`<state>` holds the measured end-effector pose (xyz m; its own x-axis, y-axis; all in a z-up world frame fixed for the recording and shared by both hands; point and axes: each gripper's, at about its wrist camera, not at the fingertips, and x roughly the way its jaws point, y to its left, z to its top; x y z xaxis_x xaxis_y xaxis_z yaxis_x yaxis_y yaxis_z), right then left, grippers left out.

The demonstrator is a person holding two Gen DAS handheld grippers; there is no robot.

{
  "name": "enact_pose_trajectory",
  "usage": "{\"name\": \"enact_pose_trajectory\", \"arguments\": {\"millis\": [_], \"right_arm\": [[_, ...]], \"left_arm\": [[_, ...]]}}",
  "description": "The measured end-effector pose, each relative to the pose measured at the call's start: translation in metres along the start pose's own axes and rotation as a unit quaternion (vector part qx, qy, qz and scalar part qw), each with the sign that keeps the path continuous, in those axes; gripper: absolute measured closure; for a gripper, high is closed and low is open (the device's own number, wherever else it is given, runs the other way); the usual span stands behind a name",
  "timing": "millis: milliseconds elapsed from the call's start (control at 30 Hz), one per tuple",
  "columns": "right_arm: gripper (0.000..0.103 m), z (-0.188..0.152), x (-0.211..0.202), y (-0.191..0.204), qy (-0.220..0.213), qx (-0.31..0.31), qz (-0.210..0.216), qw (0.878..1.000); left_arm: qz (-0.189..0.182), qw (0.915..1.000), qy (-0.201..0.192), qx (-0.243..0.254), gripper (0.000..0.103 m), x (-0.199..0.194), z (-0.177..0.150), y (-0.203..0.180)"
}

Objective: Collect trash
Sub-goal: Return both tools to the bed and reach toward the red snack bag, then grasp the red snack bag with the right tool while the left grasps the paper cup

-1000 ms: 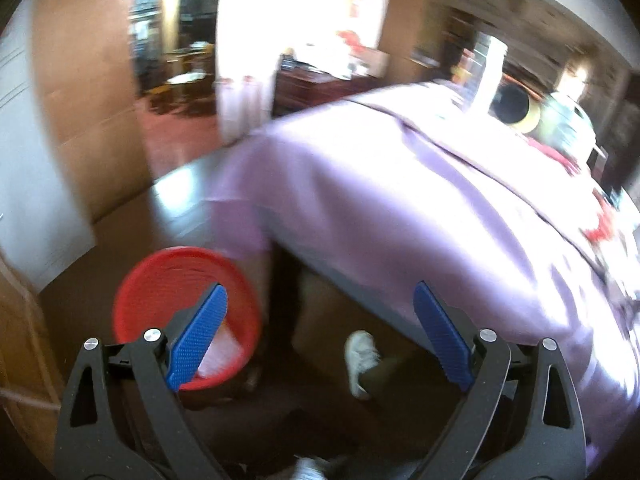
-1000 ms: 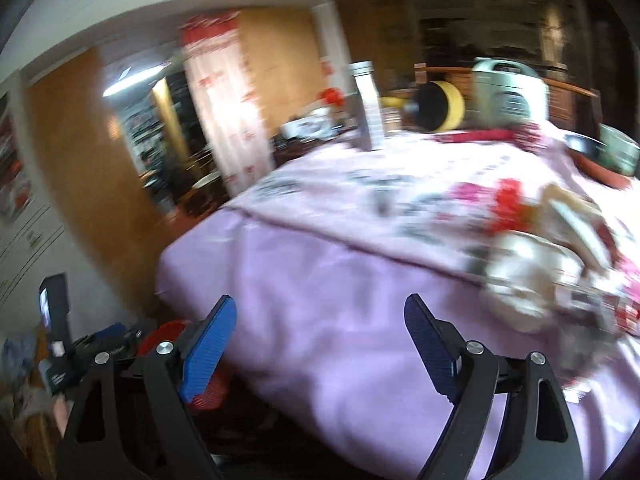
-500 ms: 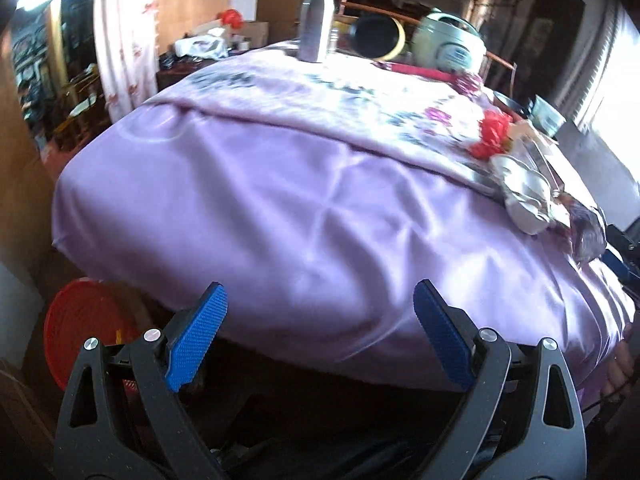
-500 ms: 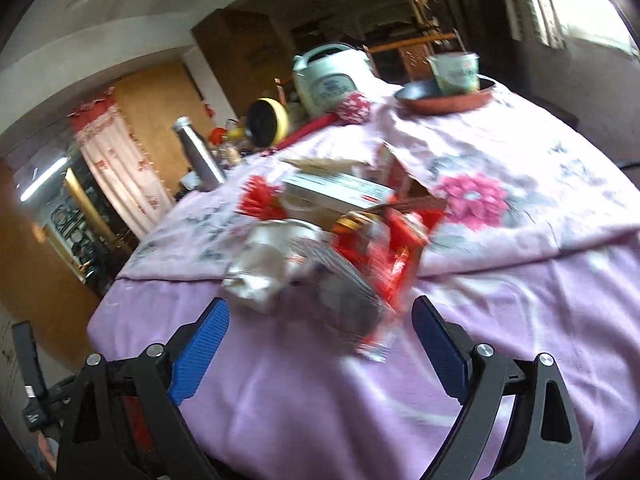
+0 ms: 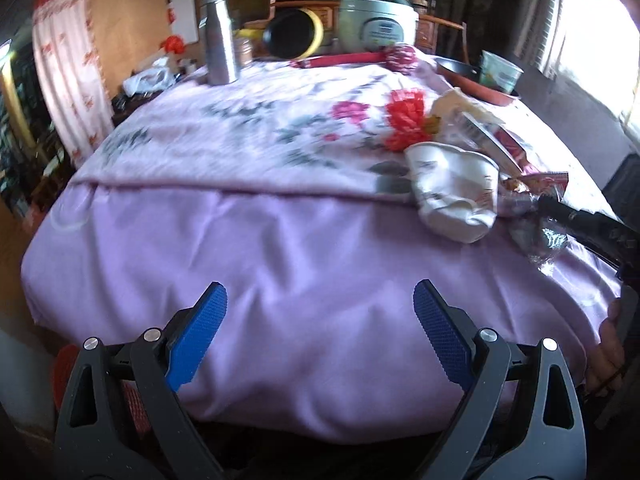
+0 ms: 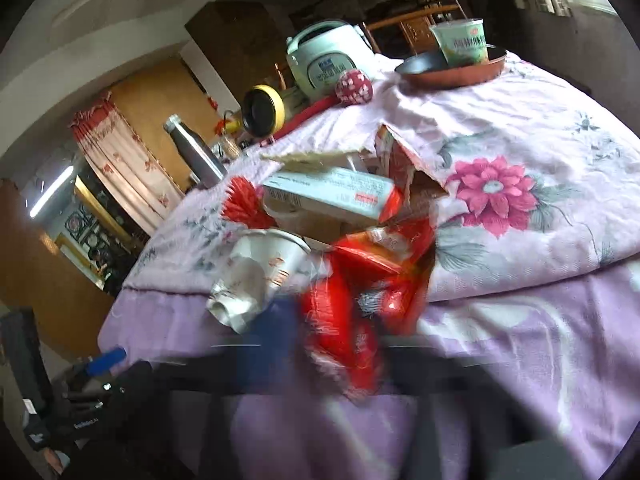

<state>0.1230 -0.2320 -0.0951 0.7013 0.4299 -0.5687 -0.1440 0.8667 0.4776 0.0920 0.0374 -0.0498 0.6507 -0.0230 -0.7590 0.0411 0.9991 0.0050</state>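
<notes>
A heap of trash lies on the purple-clothed table: a crushed white paper cup [image 5: 452,196] [image 6: 256,276], a red snack wrapper [image 6: 360,300], a white and red carton [image 6: 332,196] and red shredded paper [image 5: 406,124]. My left gripper [image 5: 320,332] is open and empty at the table's near edge, left of the heap. My right gripper [image 6: 332,364] is blurred; its jaws look closed in around the red wrapper. It shows at the right edge of the left wrist view [image 5: 580,220].
At the back of the table [image 5: 280,240] stand a steel bottle [image 5: 218,36], a rice cooker [image 5: 376,20] and a pan holding a green cup [image 6: 460,44]. A red basket [image 5: 66,368] sits on the floor at lower left.
Both grippers swung up from the floor and basket to face the table top. The right one moved into the trash heap and its jaws closed in on the red wrapper.
</notes>
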Motion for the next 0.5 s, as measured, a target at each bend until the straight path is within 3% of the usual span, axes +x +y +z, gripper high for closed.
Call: {"name": "enact_pose_trajectory", "arguments": {"millis": [100,233,333,500], "right_arm": [[0.088,0.002,-0.021,-0.014,-0.050,0.004,-0.018,0.999],[0.088,0.012,-0.037,-0.032,-0.075,0.010,-0.036,0.997],[0.083,0.015,-0.043,-0.041,-0.081,0.011,-0.053,0.995],[0.082,0.021,-0.035,-0.058,-0.058,0.029,-0.021,0.998]], "left_arm": [[-0.014,0.9995,0.001,0.028,0.012,0.009,0.011,-0.023],[-0.052,0.9971,0.010,0.054,0.011,0.027,0.029,-0.055],[-0.072,0.9952,0.017,0.064,0.010,0.042,0.041,-0.075],[-0.068,0.9941,0.035,0.078,0.009,0.070,0.055,-0.098]]}}
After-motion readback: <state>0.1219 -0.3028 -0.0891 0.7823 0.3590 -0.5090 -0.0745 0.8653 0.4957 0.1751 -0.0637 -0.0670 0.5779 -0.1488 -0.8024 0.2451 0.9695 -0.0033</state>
